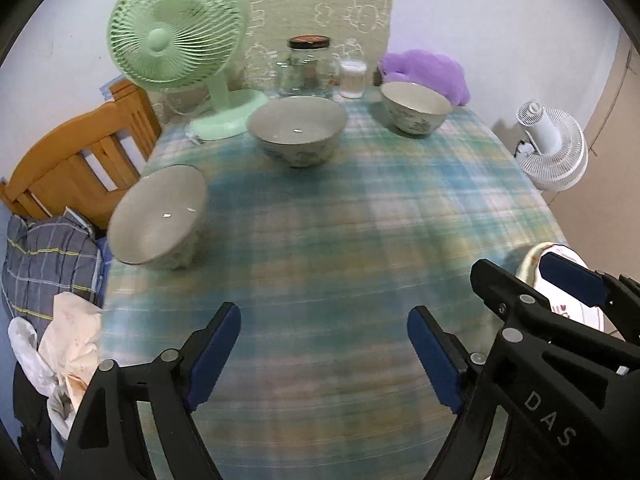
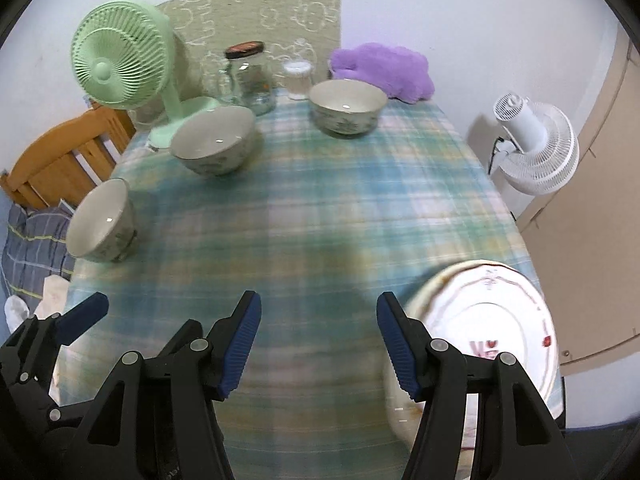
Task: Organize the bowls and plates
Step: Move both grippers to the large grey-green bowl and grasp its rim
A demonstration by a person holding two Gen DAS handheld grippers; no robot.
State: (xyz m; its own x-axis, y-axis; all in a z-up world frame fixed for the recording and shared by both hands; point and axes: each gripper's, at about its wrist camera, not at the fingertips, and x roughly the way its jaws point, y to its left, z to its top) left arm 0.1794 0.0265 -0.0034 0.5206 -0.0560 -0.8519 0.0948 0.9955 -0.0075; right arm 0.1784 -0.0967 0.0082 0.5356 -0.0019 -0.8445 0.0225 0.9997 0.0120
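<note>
Three patterned bowls stand on the plaid tablecloth (image 1: 340, 220): one near the left edge (image 1: 158, 216) (image 2: 102, 222), one at the middle back (image 1: 297, 130) (image 2: 214, 140), one at the back right (image 1: 416, 107) (image 2: 347, 107). A white plate with red marks (image 2: 492, 320) (image 1: 576, 304) lies at the near right, seemingly on top of other plates. My left gripper (image 1: 324, 352) is open and empty above the near cloth. My right gripper (image 2: 318, 340) is open and empty, its right finger beside the plate's left rim; it also shows in the left wrist view (image 1: 536, 284).
A green fan (image 1: 176, 36), a glass jar (image 1: 307, 66), a small white container (image 1: 352, 78) and a purple cushion (image 1: 428, 72) line the back. A wooden chair (image 1: 76, 152) with cloth and bags stands left. A white fan (image 2: 532, 148) stands right of the table.
</note>
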